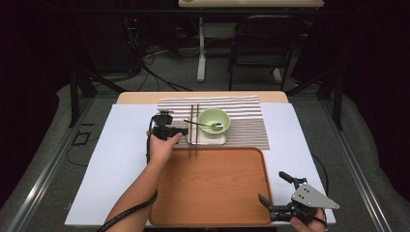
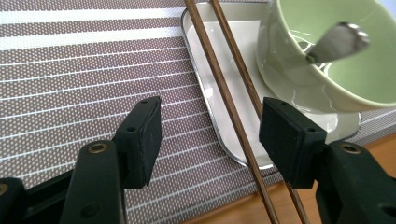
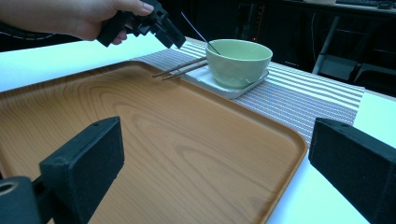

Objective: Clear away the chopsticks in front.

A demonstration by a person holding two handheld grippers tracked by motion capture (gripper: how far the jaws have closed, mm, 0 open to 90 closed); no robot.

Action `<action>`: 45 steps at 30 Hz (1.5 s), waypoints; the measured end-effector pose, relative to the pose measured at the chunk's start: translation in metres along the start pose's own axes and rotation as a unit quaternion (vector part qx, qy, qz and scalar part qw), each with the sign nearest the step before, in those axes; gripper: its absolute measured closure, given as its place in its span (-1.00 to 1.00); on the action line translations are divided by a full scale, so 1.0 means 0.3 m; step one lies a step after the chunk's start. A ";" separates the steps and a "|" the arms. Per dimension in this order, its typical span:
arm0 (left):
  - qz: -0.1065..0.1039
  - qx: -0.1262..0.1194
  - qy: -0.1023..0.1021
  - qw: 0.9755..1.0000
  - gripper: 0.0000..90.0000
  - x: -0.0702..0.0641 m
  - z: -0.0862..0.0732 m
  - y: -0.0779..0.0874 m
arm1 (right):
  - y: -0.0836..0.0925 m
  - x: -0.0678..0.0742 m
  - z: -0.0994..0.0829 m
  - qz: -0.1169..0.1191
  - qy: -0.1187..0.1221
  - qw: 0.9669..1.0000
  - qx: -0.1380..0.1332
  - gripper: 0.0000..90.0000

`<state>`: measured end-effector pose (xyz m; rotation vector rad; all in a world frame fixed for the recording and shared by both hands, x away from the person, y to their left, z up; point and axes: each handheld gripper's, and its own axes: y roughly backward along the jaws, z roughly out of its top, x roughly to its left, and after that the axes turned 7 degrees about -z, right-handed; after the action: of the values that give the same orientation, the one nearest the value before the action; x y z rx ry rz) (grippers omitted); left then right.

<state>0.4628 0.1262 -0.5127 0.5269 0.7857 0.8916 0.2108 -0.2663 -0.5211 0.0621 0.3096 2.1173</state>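
Resting on the tabletop (image 1: 121, 164), which is covered by 1 white sheet, are 1 wooden tray (image 1: 212, 188), 1 striped placemat (image 1: 246, 118), 1 white rectangular dish (image 1: 208, 139), 1 green bowl (image 1: 214, 121), 1 spoon (image 1: 205, 125) and 2 brown chopsticks (image 1: 194, 130). The bowl stands on the dish, the dish lies on the placemat just beyond the tray's far edge, and the spoon leans inside the bowl with its handle pointing left. The 2 chopsticks lie side by side along the dish's left edge, their near ends reaching over the tray rim. The left gripper (image 1: 169, 131), held in the person's left hand (image 1: 162, 145), hovers at the placemat's left part; in the left gripper view its fingers (image 2: 140, 135) stand wide apart over the placemat and chopsticks, gripping nothing. The right gripper (image 1: 278, 193) sits at the tray's near right corner, and its fingers (image 3: 88, 163) are spread wide too, with nothing between them. No brand, label or writing can be read on any of these things.
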 end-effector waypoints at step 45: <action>0.020 -0.012 0.029 0.999 0.55 0.012 0.072 -0.177 | 0.001 -0.016 -0.008 0.004 -0.005 1.000 -0.002 -0.89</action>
<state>0.5067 0.0991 -0.5377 0.4993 0.8182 0.9561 0.2126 -0.2710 -0.5229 0.0722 0.2995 2.1252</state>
